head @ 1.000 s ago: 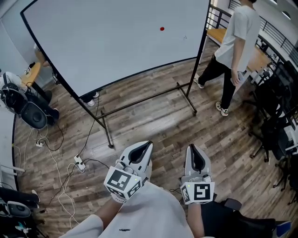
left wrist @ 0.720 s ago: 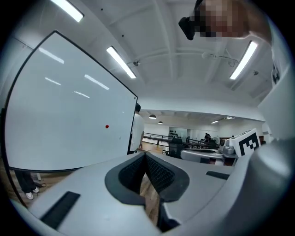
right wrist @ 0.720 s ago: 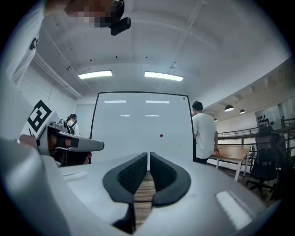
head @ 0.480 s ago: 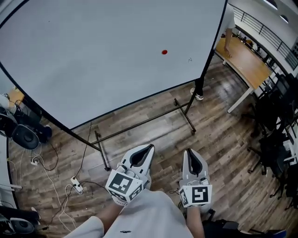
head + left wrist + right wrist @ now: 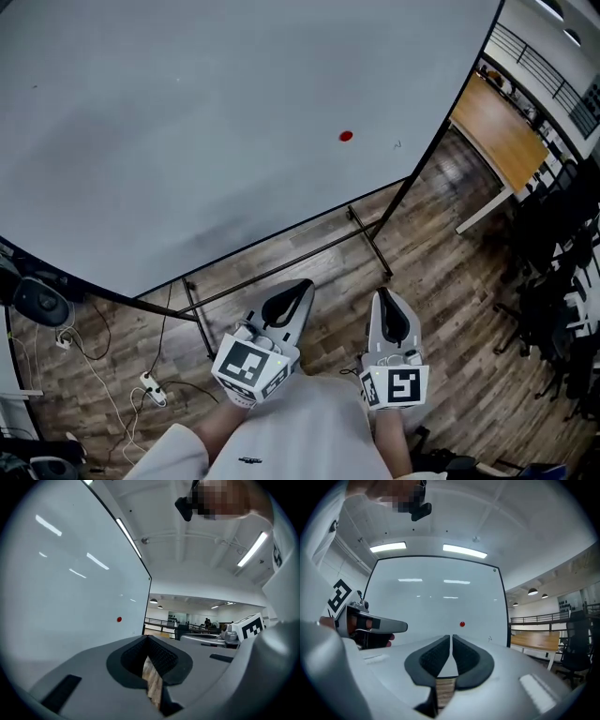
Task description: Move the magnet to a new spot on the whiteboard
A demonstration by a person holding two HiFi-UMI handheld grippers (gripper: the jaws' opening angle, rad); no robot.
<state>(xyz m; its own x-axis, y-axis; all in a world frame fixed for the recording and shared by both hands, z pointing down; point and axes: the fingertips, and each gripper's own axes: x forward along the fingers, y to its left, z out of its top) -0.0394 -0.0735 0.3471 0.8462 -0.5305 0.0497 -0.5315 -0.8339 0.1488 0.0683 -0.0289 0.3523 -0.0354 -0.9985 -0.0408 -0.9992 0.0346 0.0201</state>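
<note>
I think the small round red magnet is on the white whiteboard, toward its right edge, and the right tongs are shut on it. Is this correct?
Not quite. The right tongs are shut, but on nothing. The right gripper view shows the small round red magnet apart from them, on the white whiteboard, toward its right edge.

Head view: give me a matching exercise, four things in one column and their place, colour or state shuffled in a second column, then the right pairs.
Column one:
1. magnet
2. right tongs
3. wooden table
4. power strip

Column two:
A. on the floor, lower left
B. shut, nothing between them
C. red, on the whiteboard
D. past the whiteboard's right edge

Pairs: 1-C, 2-B, 3-D, 4-A.
</note>
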